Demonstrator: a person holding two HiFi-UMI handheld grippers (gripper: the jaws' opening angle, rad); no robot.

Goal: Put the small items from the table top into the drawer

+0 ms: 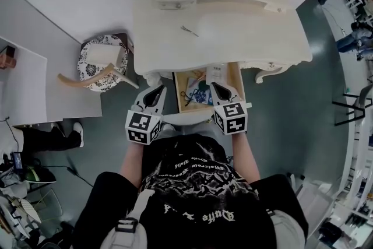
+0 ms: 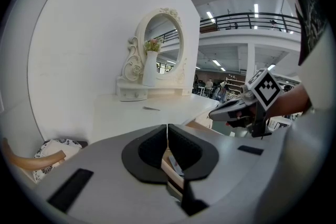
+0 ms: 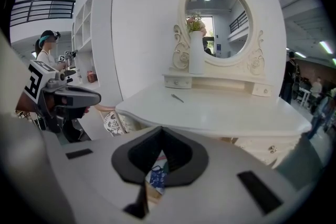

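Left gripper: our left gripper (image 1: 157,90) hung beside the open wooden drawer (image 1: 177,96), jaws pressed together and empty.
Right gripper: our right gripper (image 1: 215,86) was over the drawer, jaws clenched on nothing.
Item to fetch: a thin small metal piece (image 1: 189,31) lay on the white table (image 1: 268,38), well apart from both.
Advice: we judged it best to open the jaws first, come in low, and pinch it across its narrow side.
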